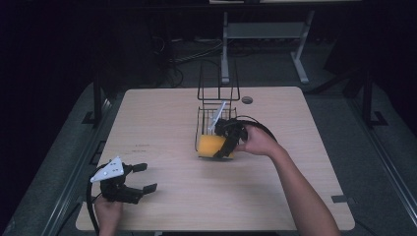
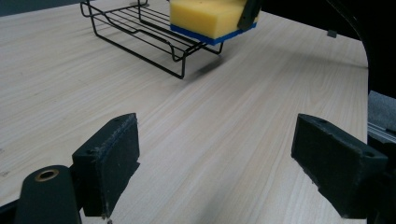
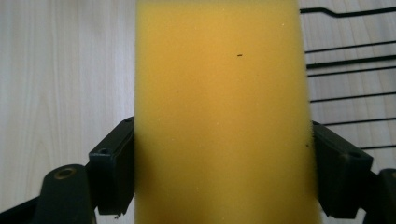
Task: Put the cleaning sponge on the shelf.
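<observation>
Holding the sponge [image 1: 212,146] in your right gripper [image 1: 227,142], jaws clamped on its 2 long sides; the right gripper view shows the yellow foam [image 3: 222,116] pressed between both pads. The sponge sits at the near end of the wire rack [image 1: 216,115], yellow face up, blue layer underneath per the left gripper view [image 2: 210,18]. From that view it looks lifted off the tabletop [image 1: 162,128], with a shadow below it, and it overlaps the rack's near edge [image 2: 140,32]; I cannot tell whether it touches the wire.

Your left gripper [image 1: 140,178] is idle, near the front left corner of the tabletop, well apart from the rack. Its jaws stand wide apart with nothing between them, bare wood [image 2: 215,140] showing in the gap.

Step in hand, as a judgement: carrying the sponge at the rack, either going in or coming out; the frames alone don't settle which. The grip looks square and firm, so no regrasp seems needed.

Next move, if it's a placement: carry the sponge further over the rack's floor wires, lower it flat with the blue side down, then part the jaws and back out without catching the tall wire loop at the far end. If it's a removal: pull toward yourself and set it on open tabletop. Left gripper can stay put either way.
</observation>
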### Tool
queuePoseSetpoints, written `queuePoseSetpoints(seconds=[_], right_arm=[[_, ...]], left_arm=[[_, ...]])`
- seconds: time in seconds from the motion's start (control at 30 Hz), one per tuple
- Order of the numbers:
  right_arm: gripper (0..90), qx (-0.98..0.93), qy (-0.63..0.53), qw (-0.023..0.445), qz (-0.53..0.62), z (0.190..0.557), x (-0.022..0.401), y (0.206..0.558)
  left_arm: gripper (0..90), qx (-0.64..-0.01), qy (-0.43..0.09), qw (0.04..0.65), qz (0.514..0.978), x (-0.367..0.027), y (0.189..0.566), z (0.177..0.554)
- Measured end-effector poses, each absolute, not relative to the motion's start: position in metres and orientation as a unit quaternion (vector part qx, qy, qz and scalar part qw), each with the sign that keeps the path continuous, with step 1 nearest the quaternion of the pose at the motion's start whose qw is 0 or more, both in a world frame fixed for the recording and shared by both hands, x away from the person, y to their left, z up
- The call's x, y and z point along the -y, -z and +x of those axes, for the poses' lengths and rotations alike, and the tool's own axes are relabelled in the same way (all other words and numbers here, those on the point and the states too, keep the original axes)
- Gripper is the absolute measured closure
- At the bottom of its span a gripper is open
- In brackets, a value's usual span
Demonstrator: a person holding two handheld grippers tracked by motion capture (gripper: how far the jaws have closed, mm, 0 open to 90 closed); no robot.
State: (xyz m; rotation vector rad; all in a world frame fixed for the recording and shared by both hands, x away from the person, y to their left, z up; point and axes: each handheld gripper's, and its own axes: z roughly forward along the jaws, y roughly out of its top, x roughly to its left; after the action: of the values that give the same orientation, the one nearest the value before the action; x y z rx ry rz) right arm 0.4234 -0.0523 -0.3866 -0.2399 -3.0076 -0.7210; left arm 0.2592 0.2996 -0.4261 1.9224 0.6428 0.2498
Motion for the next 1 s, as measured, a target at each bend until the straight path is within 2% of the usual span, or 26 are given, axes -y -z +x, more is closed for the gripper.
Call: queuePoseSetpoints(seconds=[1.0], right_arm=[[21.1,0.973,0.21,0.012,-0.097,0.467,0.049,0.394]], left_arm=[[14.6,-0.266,-0.102,0.522,0.804,-0.298,0.427,0.26]])
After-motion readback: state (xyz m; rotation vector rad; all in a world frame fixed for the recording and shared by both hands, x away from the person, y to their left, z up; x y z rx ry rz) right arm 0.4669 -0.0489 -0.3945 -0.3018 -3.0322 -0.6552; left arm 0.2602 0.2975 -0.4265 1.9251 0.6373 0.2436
